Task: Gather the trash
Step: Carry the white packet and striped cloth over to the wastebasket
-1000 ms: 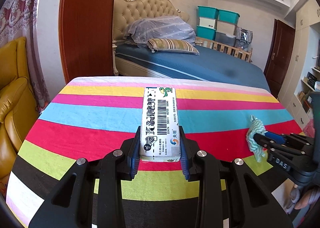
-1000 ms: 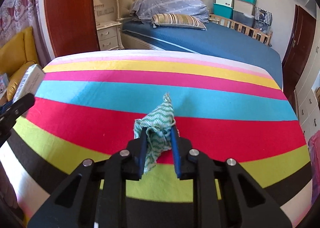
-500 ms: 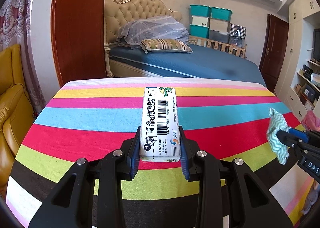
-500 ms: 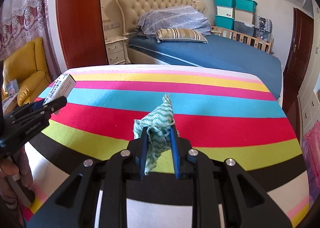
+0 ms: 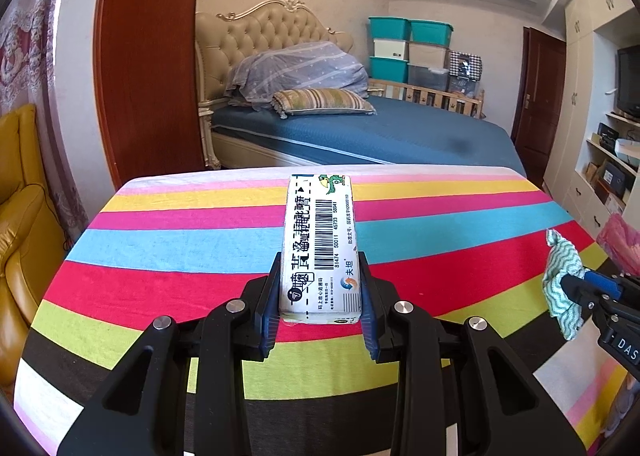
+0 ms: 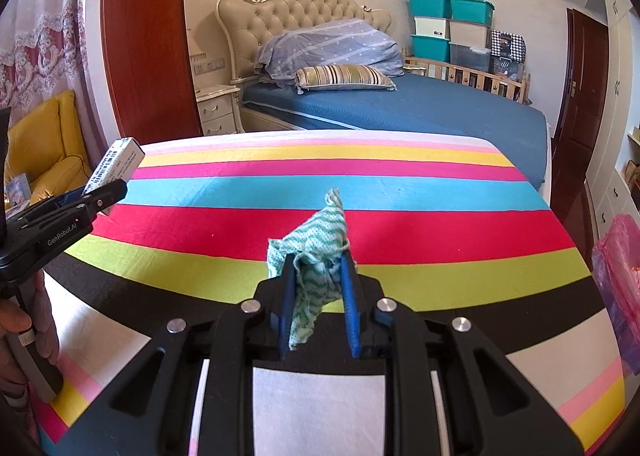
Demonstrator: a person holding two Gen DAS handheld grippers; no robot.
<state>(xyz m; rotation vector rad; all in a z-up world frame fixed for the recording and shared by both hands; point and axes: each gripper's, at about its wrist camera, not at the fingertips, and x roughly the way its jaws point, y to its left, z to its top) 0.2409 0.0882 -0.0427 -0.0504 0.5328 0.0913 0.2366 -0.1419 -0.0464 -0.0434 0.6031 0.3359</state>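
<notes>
On the left, the left gripper point(image 5: 320, 288) is clamping a white carton point(image 5: 320, 248) printed with a barcode; its fingers point(image 5: 269, 296) are pressing on the carton's two long sides near its close end, so the carton is sticking out ahead of them, lifted above the striped desk point(image 5: 180, 240) rather than lying on it. From the right wrist view the same carton point(image 6: 116, 163) is showing at the left edge, tilted upward in that gripper, with the person's hand point(image 6: 24, 332) wrapping the handle below.

Moving right, the right gripper point(image 6: 318, 288) is pinching a crumpled green-and-white cloth point(image 6: 316, 256). Its fingers point(image 6: 348, 296) are closed tightly on the cloth, which is bunching above them and dangling below, clear of the desk. In the left wrist view this cloth point(image 5: 562, 280) is hanging over the desk's right side.

At the far right edge, a pink plastic bag point(image 6: 618, 280) is sitting just beyond the desk; it is probably the trash bag, though its mouth is not in view.

As for progress, both pieces appear to be picked up and the visible desk surface is carrying nothing else. What is left, by my reckoning, is carrying both to the bag and dropping them in, the cloth being nearer to it.
</notes>
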